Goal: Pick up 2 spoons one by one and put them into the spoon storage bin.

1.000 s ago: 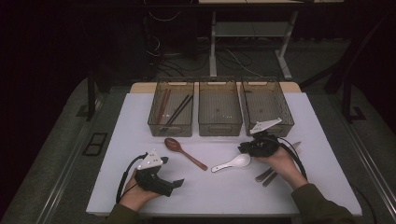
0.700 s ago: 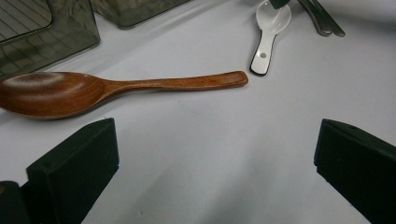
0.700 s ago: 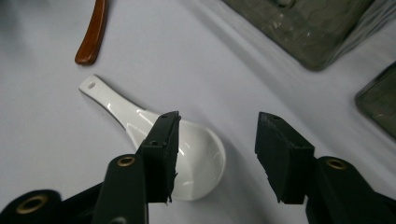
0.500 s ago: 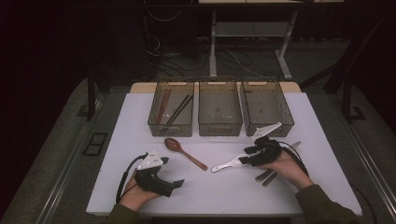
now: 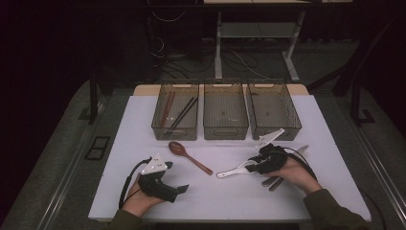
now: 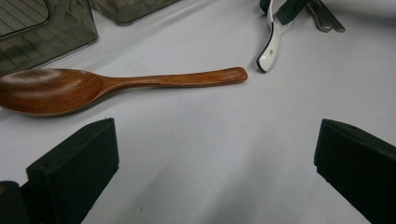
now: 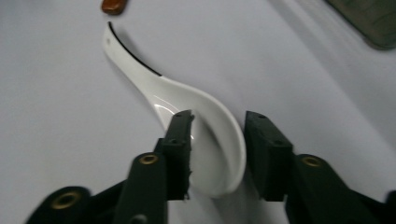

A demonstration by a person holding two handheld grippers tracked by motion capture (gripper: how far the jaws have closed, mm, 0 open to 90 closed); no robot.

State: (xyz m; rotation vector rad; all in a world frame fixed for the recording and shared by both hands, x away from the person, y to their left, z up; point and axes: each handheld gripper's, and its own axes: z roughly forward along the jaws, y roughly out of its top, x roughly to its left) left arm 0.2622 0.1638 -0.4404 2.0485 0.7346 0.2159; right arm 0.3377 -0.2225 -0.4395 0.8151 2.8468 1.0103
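A white ceramic spoon (image 5: pixel 232 171) lies right of centre on the white table, its handle pointing left. My right gripper (image 5: pixel 256 165) has its jaws closed around the spoon's bowl. In the right gripper view one finger sits inside the bowl of the white spoon (image 7: pixel 187 100) and the other stands against its outer rim, with my right gripper (image 7: pixel 217 116) low over the table. A brown wooden spoon (image 5: pixel 189 157) lies at mid-table. My left gripper (image 5: pixel 182 189) rests near the front edge, open; the left gripper view shows the wooden spoon (image 6: pixel 140 84) beyond its wide-apart jaws (image 6: pixel 217 126).
Three grey mesh bins stand in a row at the back: the left bin (image 5: pixel 158 125) holds chopsticks (image 5: pixel 178 114), beside it the middle bin (image 5: pixel 225 132) and the right bin (image 5: pixel 275 132). Metal cutlery (image 5: pixel 300 151) lies under my right hand.
My right gripper has come down and toward the near side onto the white spoon's bowl and closed around it. The left gripper has not moved.
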